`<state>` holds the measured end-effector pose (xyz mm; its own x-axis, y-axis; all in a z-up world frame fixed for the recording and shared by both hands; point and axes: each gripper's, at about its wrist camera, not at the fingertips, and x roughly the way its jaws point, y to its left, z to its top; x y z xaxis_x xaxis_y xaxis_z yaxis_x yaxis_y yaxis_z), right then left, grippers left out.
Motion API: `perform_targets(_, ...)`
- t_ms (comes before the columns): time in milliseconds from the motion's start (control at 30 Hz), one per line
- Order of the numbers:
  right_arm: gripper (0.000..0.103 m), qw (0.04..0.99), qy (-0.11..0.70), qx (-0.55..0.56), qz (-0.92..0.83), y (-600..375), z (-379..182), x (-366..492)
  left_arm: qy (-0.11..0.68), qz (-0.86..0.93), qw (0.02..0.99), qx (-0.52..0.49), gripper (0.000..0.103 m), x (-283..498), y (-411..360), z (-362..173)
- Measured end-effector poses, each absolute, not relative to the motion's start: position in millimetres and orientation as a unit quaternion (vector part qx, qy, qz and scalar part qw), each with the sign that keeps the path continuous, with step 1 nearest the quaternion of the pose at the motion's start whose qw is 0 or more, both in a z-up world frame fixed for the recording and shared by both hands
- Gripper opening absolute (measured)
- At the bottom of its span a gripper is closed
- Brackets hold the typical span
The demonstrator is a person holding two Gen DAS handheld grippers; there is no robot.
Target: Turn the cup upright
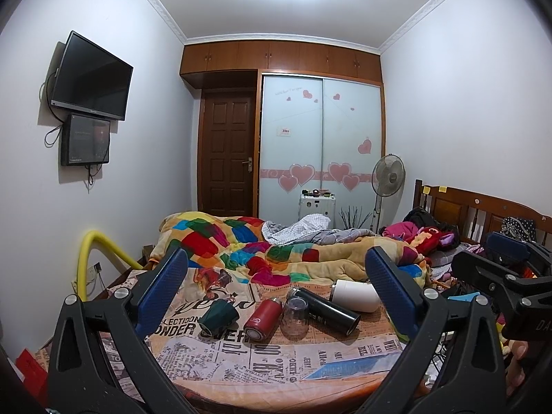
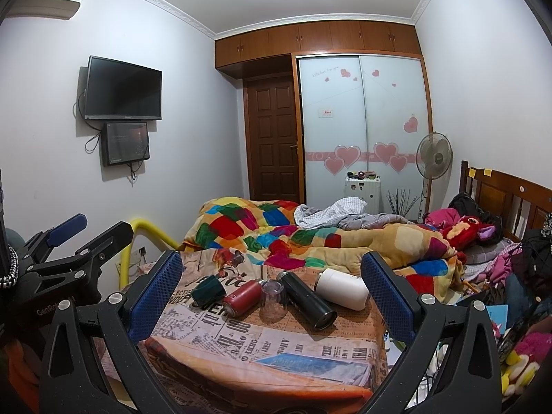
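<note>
Several cups lie on a newspaper-print cloth (image 1: 220,348) on the bed. From left: a dark green cup (image 1: 218,318) (image 2: 208,289) on its side, a red flask (image 1: 263,318) (image 2: 242,296) on its side, a clear glass (image 1: 295,315) (image 2: 273,298) standing mouth down, a black flask (image 1: 327,310) (image 2: 307,298) on its side, a white cup (image 1: 355,295) (image 2: 343,288) on its side. My left gripper (image 1: 276,283) is open and empty, held back from the cups. My right gripper (image 2: 272,283) is open and empty too. Each shows in the other's view, the right one (image 1: 500,269) and the left one (image 2: 82,238).
A colourful patchwork quilt (image 1: 262,248) is heaped behind the cloth. Clothes and a red plush toy (image 1: 434,238) lie by the wooden headboard (image 1: 483,207) at right. A yellow rail (image 1: 93,252) stands at the bed's left edge. A fan (image 1: 388,176) stands by the wardrobe.
</note>
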<state>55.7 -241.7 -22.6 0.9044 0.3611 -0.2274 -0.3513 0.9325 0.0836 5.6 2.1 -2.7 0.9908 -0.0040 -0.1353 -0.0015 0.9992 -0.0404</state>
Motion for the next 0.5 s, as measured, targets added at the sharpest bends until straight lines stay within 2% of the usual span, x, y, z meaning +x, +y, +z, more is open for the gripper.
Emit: perform_targets(500, 0.103, 0.976, 0.120, 0.019, 0.183, -240.9, -23.2, 55.4, 0.067, 0.000, 0.998, -0.020, 0.103, 5.0, 0.9, -1.6)
